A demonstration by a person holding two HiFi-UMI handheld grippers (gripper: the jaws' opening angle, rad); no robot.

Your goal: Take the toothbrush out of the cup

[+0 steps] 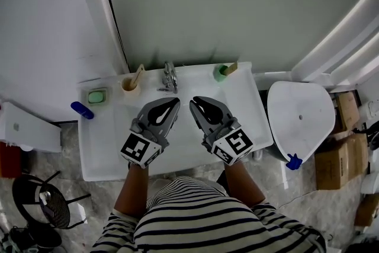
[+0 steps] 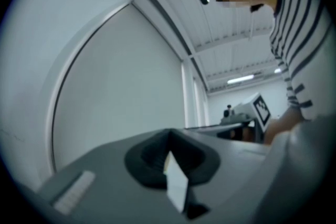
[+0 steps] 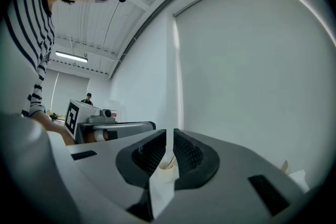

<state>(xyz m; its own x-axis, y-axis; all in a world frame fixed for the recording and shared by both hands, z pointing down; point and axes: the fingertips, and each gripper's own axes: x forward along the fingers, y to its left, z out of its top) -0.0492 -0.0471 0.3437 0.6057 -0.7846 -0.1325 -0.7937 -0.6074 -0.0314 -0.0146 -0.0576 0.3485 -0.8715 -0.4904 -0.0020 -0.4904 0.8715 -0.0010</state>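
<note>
A beige cup point(image 1: 130, 86) stands at the back left of the white washbasin point(image 1: 106, 151), with a wooden toothbrush point(image 1: 138, 74) leaning upright in it. My left gripper point(image 1: 174, 102) hovers over the basin to the cup's right, jaws shut and empty. Beside it, my right gripper point(image 1: 193, 103) is shut and empty too. In the left gripper view the left gripper point(image 2: 169, 138) faces a pale wall. In the right gripper view the cup point(image 3: 167, 171) shows small beyond the closed tips of the right gripper point(image 3: 169, 136).
A chrome tap point(image 1: 170, 77) stands at the basin's back middle. A green cup point(image 1: 220, 73) with a wooden handle sits back right, and a green soap dish point(image 1: 97, 96) and a blue object point(image 1: 82, 109) at the left. A white toilet point(image 1: 299, 115) and cardboard boxes point(image 1: 334, 157) are on the right.
</note>
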